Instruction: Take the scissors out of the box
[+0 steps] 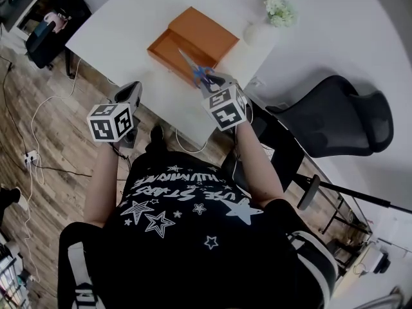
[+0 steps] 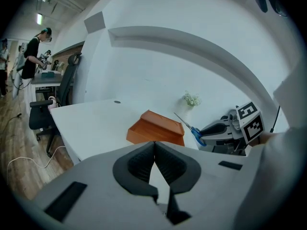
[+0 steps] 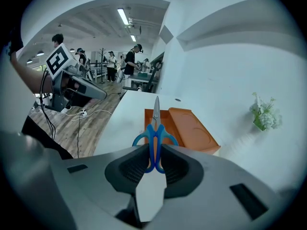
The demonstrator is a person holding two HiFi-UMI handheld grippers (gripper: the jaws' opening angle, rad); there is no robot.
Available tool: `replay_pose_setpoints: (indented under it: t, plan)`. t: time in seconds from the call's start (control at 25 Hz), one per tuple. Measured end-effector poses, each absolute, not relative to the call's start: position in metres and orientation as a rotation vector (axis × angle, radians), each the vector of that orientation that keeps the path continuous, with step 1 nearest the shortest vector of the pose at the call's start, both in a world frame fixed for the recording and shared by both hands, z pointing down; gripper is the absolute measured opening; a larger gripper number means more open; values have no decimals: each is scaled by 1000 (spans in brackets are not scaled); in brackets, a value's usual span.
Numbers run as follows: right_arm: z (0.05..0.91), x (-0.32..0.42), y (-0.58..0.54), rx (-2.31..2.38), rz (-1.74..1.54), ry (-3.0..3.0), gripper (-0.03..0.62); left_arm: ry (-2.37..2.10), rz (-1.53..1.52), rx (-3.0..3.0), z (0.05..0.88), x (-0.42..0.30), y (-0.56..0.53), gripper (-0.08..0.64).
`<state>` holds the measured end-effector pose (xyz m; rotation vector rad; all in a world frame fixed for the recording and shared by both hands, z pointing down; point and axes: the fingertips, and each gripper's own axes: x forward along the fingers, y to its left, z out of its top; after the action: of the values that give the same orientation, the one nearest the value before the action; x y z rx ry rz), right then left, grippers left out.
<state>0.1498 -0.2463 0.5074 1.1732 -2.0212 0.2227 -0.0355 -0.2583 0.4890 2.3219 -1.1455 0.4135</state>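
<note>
Just before the box (image 3: 192, 128), the scissors (image 3: 155, 126) are clamped by their handles in the right gripper (image 3: 154, 152), blades pointed ahead toward it; the left gripper (image 2: 154, 150) is closed, empty.

Even, cool indoor light — fed by ceiling strips (image 3: 123, 16) — leaves the white surface (image 1: 129, 24) bright with only faint shadows, while both gripper views bow hard at their edges (black vignette in every corner) and look soft up close.

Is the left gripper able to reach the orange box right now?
Probably yes: bare table lies between the left gripper and the orange box, and the right gripper, holding the scissors, is off to one side.
</note>
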Motion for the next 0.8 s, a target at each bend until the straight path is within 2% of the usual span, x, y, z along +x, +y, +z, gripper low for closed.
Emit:
replay_pose_setpoints:
  t: [0.8]
  plan:
    - [521, 146, -118, 1162, 360, -2113, 98, -1173, 419, 2329, 488, -29, -128, 18]
